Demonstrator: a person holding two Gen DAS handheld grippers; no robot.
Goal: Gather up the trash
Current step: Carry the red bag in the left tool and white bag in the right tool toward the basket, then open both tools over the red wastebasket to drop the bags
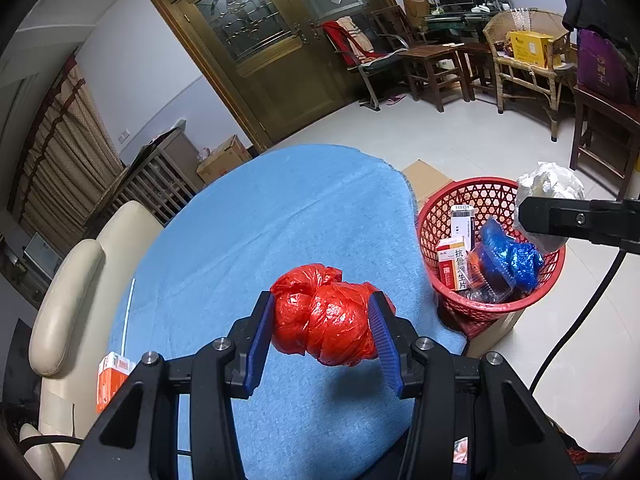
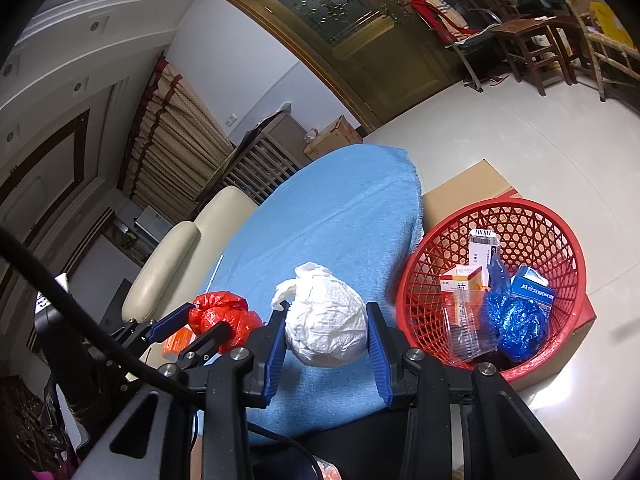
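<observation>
My left gripper is shut on a crumpled red plastic bag and holds it above the blue table cloth. My right gripper is shut on a crumpled white bag, also held over the cloth; it shows in the left wrist view above the basket's far side. The red mesh basket stands right of the table on a cardboard box. It holds medicine boxes, a blue plastic bag and clear packaging. The left gripper with the red bag is left of my right one.
An orange and white carton lies at the table's left edge. A cream sofa stands left of the table. Wooden chairs, a wicker chair and a double door stand across the tiled floor. A black cable hangs at right.
</observation>
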